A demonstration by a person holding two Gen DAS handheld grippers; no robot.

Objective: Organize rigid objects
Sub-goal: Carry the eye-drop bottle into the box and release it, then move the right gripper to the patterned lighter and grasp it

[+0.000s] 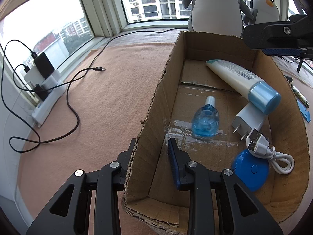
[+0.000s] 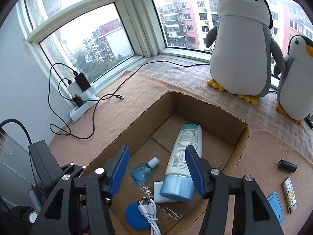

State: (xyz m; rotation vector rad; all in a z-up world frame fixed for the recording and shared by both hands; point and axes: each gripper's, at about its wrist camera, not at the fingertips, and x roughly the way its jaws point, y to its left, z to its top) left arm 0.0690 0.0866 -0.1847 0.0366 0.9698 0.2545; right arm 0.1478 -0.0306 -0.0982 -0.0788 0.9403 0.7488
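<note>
Cardboard box [image 2: 239, 137], open-topped, sits on a peach cloth [image 1: 109, 98]; all places below are given relative to it.

Inside the box: white tube [image 2: 184, 152] with a blue cap lies slanted along the floor, cap end resting on a white plug adapter [image 1: 248, 120]. Small blue bottle [image 1: 205, 122] with a pale cap lies near the centre, slightly blurred in the left wrist view. Blue round disc [image 2: 135, 215] sits in the near corner, a coiled white USB cable [image 2: 149, 211] lying across it, touching.

Left gripper [image 1: 151, 152]: jaws straddle the box's left wall, one finger outside, the blue-padded finger inside. Whether the pads actually press the cardboard cannot be told.

Right gripper [image 2: 157, 170]: hovers over the box, jaws spread wide, nothing between the pads; tube cap shows in the gap below.

Outside, right of the box, on the cloth: black cylinder [image 2: 287, 166], a patterned stick-shaped item [image 2: 289, 197], a flat blue piece [image 2: 275, 205], none touching.

Beyond the box's far wall: two plush penguins [image 2: 240, 45] by the window. Left of the box: black cable [image 1: 72, 105] looping across the cloth to a white power strip [image 1: 48, 101] with chargers plugged in.
</note>
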